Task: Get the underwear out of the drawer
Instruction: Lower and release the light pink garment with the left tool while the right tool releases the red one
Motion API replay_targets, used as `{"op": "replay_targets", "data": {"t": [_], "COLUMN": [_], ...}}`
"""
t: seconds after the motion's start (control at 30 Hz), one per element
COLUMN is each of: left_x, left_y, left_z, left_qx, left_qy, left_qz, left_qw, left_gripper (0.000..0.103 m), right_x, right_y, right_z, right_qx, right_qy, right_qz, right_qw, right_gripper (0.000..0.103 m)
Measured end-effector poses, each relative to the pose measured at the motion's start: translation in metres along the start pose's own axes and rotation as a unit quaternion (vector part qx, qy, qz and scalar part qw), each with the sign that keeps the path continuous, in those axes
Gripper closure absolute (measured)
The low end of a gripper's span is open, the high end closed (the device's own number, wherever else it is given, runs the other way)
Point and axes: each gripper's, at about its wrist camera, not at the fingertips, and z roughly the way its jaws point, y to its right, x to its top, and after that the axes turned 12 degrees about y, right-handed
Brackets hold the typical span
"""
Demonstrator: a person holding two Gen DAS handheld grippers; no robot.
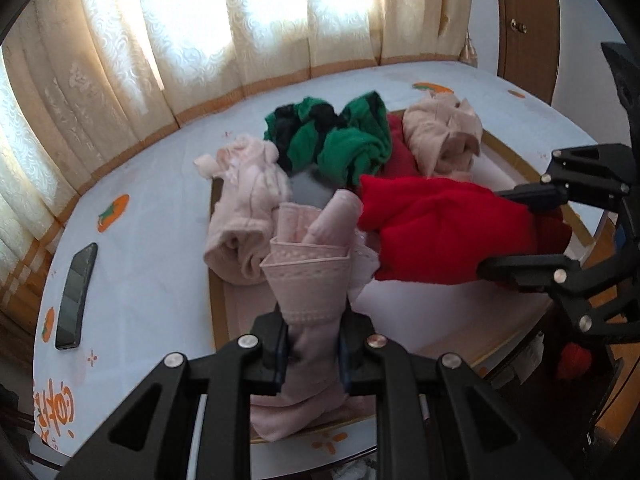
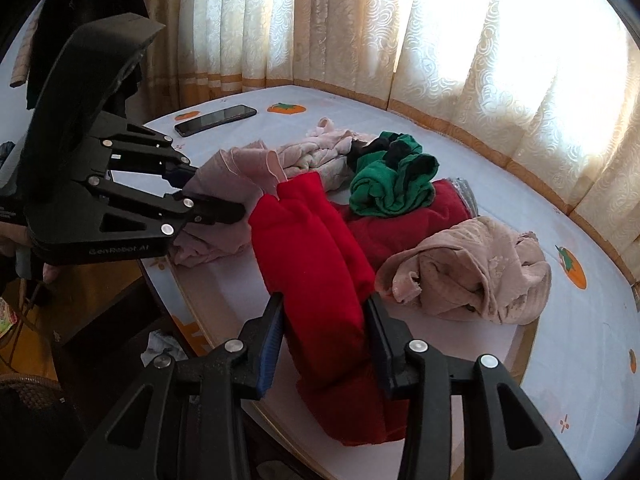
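I have the left gripper clenched on a pale pink piece of underwear, its lace-edged band bunched and standing up between my pads while the rest hangs limp below them. My right gripper is grasping a bright red garment, a thick fleecy roll pinched across its middle, with both ends drooping over the shallow tan-rimmed tray that seems to serve as the drawer on the white persimmon-print cloth. Both pieces look light and utterly soft: nothing to break, but they will sag, stretch and unroll, so I judge a grip across a folded bulk or a hem holds better than a single loose layer, which could slide off the pads. The pink knit looks thin and smooth, the red one plush and less slippery. Waiting in the tray are a crumpled green-and-black garment, a beige wrinkled one, a darker red fold and a pale pink fuzzy roll. A dark, glossy phone lies well apart on the cloth.
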Motion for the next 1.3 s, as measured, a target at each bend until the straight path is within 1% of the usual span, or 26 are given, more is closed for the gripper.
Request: {"op": "replay_targets", "data": {"t": [0.2, 0.27, 0.4, 0.6, 0.7, 0.77, 0.83, 0.97, 1.1, 1.3], "left_x": [-0.003, -0.003, -0.005, -0.006, -0.007, -0.008, -0.009, -0.01, -0.011, -0.012], "left_y": [-0.001, -0.002, -0.005, -0.007, -0.006, -0.006, -0.007, -0.007, -0.005, -0.002], "left_z": [0.007, 0.008, 0.01, 0.011, 0.009, 0.008, 0.007, 0.003, -0.001, -0.007], "left_qx": [0.004, 0.006, 0.007, 0.011, 0.013, 0.016, 0.016, 0.015, 0.017, 0.019], "left_qy": [-0.007, -0.008, -0.007, -0.004, -0.002, 0.0, 0.001, 0.005, 0.009, 0.017], "left_qz": [-0.003, -0.003, -0.009, -0.012, -0.013, -0.014, -0.015, -0.02, -0.016, -0.015], "left_qw": [1.0, 0.9999, 0.9999, 0.9999, 0.9998, 0.9998, 0.9998, 0.9997, 0.9997, 0.9996], "left_gripper": [0.085, 0.082, 0.08, 0.079, 0.075, 0.069, 0.066, 0.055, 0.052, 0.041], "right_x": [0.002, 0.002, 0.003, 0.004, 0.004, 0.003, 0.003, 0.004, 0.005, 0.005], "right_y": [-0.005, -0.004, -0.002, -0.004, -0.004, -0.005, -0.006, -0.006, -0.005, -0.009], "right_z": [0.009, 0.012, 0.017, 0.022, 0.02, 0.017, 0.014, 0.009, 0.002, -0.002], "right_qx": [-0.008, -0.011, -0.013, -0.017, -0.017, -0.017, -0.02, -0.025, -0.023, -0.023], "right_qy": [-0.012, -0.015, -0.017, -0.018, -0.011, -0.005, 0.002, 0.011, 0.021, 0.025], "right_qz": [-0.012, -0.013, -0.01, -0.012, -0.003, 0.001, 0.001, 0.008, 0.016, 0.013], "right_qw": [1.0, 1.0, 1.0, 1.0, 1.0, 1.0, 1.0, 1.0, 0.999, 0.999], "right_gripper": [0.059, 0.058, 0.057, 0.053, 0.047, 0.044, 0.043, 0.042, 0.04, 0.038]}}
